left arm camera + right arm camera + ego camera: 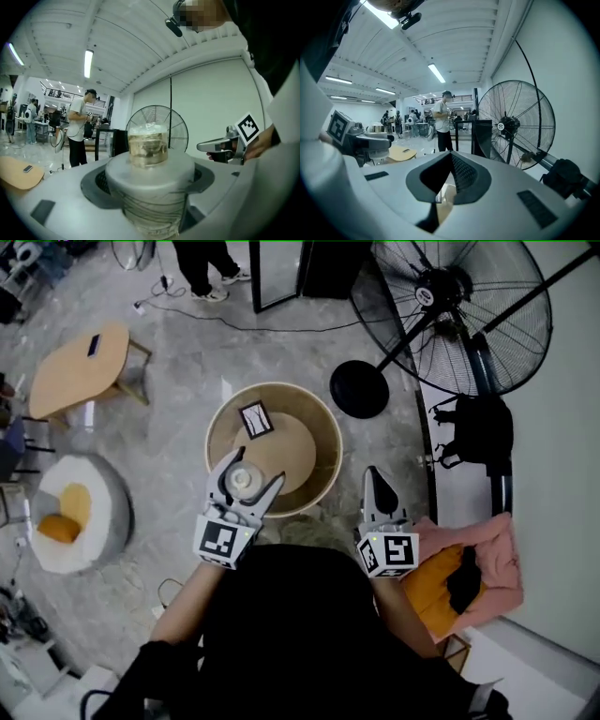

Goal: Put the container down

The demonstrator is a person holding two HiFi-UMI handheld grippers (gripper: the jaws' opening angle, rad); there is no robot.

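My left gripper point(246, 476) is shut on a small clear container point(241, 480) with a grey lid, held above the round wooden table point(319, 442). In the left gripper view the container point(148, 149) stands upright between the jaws, its grey lid wide and its clear part showing pale contents. My right gripper point(374, 476) hovers off the table's right edge with its jaws closed and nothing in them; it also shows in the left gripper view point(211, 146). In the right gripper view the jaws point(449, 159) meet at their tips.
A small framed card point(255, 418) stands on the table's far side. A large floor fan point(450, 310) with a round base point(359, 388) is at the right. A pink and orange seat point(469, 573) is near right, a white pouf point(80, 512) left, a low wooden table point(80, 367) far left.
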